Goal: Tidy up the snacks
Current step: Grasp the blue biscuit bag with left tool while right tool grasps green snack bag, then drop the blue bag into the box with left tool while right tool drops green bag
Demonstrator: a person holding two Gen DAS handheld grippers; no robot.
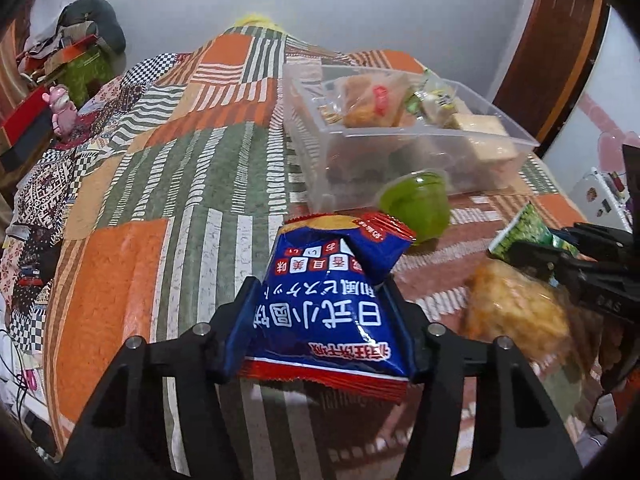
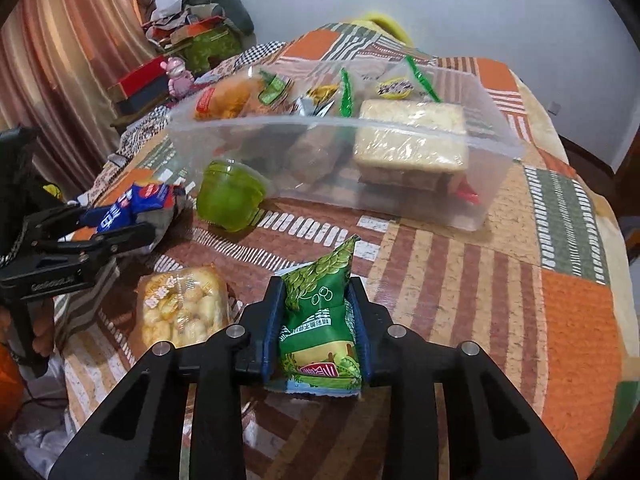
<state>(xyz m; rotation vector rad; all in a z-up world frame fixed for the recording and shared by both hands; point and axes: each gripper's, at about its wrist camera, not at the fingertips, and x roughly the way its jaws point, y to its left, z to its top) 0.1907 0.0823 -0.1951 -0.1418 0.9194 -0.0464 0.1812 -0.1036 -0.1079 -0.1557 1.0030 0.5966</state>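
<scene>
Matt black plastic on left gripper point(image 1: 320, 304), silver metal pins at the knuckles, blue liner inside the fingers; same make on right gripper point(image 2: 318, 312). Glossy crinkled foil on blue snack packet point(image 1: 332, 300), red serrated seals at both ends. Shiny printed film on green snack packet point(image 2: 320, 320). Clear smooth plastic on storage bin point(image 2: 496, 184) at 12 o'clock, walls slightly cloudy. Translucent glossy plastic on green jelly cup point(image 2: 228, 196) at 10 o'clock. Transparent crinkly wrap over puffed snack bag point(image 2: 180, 308) at 9 o'clock. Woven matt cloth, printed patchwork, on bedspread point(image 2: 572, 312). Polished wood on door frame point(image 1: 560, 40) at 2 o'clock
</scene>
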